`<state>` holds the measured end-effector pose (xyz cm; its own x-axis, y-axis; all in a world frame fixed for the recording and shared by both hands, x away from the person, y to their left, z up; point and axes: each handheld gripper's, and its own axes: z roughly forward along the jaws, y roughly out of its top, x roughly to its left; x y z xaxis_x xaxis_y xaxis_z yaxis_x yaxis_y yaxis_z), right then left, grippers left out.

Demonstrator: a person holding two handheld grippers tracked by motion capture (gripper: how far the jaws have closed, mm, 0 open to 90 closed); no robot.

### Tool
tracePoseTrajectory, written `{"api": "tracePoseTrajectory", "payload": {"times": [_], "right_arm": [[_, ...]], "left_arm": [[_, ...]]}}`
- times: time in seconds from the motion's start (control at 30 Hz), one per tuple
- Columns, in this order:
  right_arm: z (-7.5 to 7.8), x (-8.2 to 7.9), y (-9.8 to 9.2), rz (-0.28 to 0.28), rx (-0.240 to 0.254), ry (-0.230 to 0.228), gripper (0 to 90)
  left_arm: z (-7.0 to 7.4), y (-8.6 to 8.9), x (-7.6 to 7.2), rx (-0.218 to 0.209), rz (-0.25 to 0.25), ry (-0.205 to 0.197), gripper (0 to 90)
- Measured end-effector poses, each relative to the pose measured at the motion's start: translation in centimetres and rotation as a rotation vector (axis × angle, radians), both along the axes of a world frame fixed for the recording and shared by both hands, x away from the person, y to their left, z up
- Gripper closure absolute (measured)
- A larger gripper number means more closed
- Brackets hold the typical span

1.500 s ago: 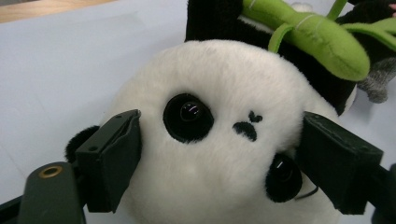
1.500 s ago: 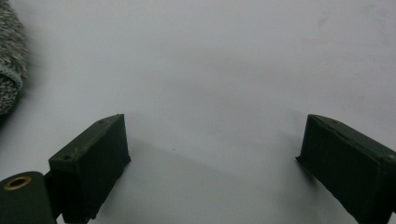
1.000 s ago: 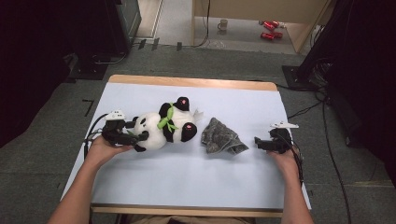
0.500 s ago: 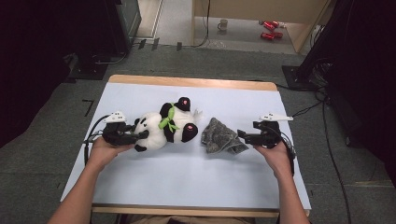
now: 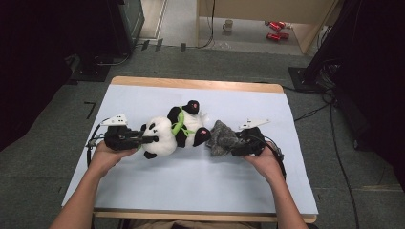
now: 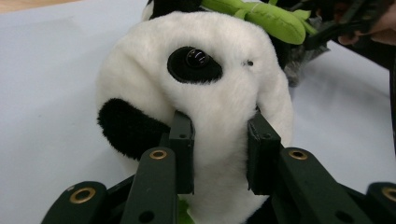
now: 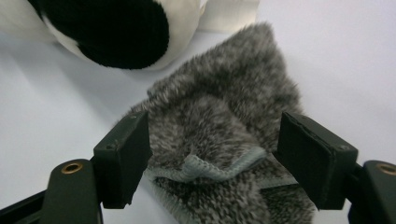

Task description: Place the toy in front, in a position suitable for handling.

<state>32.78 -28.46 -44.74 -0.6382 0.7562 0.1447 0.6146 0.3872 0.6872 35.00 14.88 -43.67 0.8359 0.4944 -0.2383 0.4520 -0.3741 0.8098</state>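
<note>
On table (image 5: 143, 191) centre: panda plush (image 5: 174, 133), head pinched in your left gripper (image 6: 219, 156) fingers. Right gripper (image 7: 215, 161) has moved in from the edge; fingers now spread either side of grey fur pouch (image 7: 224, 140), not closed. Prob. next: grab pouch.

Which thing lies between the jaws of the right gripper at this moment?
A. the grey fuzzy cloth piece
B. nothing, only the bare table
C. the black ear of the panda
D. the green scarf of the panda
A: in the right gripper view the jaws of the right gripper stand open on either side of the grey fuzzy cloth piece, not yet closed on it, while the panda lies farther off.
</note>
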Motion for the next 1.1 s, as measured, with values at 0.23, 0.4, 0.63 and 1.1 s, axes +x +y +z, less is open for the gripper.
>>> {"api": "tracePoseTrajectory", "payload": {"times": [0.23,0.4,0.63,1.1], "right_arm": [[-1.4,0.8,0.6,0.029,-0.074,0.056,27.8],[-2.2,1.0,0.8,0.03,-0.11,0.082,30.3],[-2.8,1.2,0.6,0.017,-0.177,0.059,61.0],[-0.9,1.4,-2.3,-0.12,-0.019,0.099,76.4]], "left_arm": [[-0.5,0.1,0.1,0.061,0.07,-0.024,56.3],[-0.7,0.0,0.0,0.073,0.074,-0.047,53.5],[-0.1,-0.2,-0.1,0.044,0.045,-0.041,71.2],[1.0,-1.2,-0.9,-0.086,-0.114,-0.074,73.0]]}}
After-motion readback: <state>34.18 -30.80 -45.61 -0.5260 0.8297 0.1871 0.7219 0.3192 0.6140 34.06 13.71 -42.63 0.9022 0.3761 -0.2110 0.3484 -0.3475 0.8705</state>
